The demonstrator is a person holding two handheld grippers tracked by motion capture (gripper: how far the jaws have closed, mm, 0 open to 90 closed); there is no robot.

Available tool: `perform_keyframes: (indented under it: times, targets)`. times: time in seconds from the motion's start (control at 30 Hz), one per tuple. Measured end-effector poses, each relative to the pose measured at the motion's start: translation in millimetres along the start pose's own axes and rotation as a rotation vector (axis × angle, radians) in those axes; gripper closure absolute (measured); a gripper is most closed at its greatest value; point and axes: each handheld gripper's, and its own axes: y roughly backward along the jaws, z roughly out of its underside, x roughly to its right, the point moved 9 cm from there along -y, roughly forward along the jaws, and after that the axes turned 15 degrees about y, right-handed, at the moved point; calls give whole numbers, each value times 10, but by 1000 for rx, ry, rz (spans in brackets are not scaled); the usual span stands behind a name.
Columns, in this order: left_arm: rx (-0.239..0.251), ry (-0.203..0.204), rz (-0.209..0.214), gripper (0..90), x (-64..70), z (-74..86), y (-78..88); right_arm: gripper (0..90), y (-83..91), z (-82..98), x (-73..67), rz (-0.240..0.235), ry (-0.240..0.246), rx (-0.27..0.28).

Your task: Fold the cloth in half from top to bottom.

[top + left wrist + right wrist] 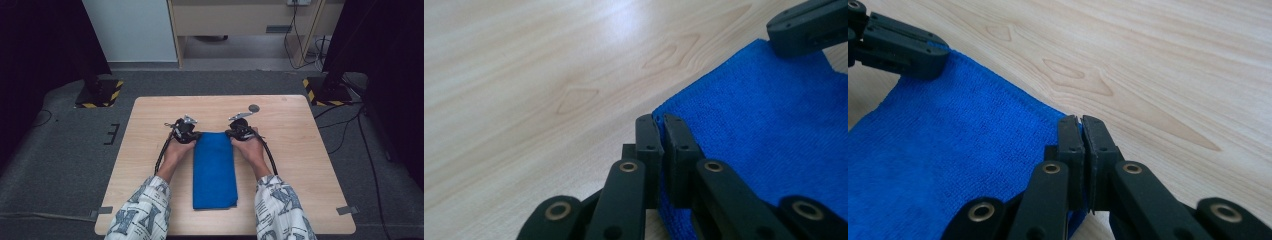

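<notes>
Left tool (196, 134): pinching the blue cloth (215, 170) at its upper left corner.
Right tool (231, 133): pinching the upper right corner.
Cloth: folded, mid-frame on the desk (300, 150).

Both grippers are matte black: the left gripper (659, 122) and right gripper (1079, 122) have flat linkage bars pinned with brass-ringed rivets. Each carries what looks like a grey plate on top and trails a black cable. The sleeves (142, 212) are white with grey-blue lettering.

High view looks down from above; both gripper views sit close, sharing the blue cloth (215, 169).
</notes>
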Motion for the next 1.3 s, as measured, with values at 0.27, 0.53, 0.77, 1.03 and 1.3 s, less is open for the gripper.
perform_keyframes:
  times: [0.27,0.53,0.77,1.03,1.3]
  targets:
    - [45,-30,12,867,136,-155,222,879,244,-82,-20,2,-1,47]
    - [79,-51,15,867,234,-326,322,879,421,-209,70,13,8,81]
    - [108,-62,22,866,278,-418,366,879,508,-294,147,27,19,91]
    - [118,-66,10,866,244,-477,436,879,519,-376,157,30,24,107]
    - [143,-57,17,866,200,-537,497,879,553,-499,160,44,39,118]
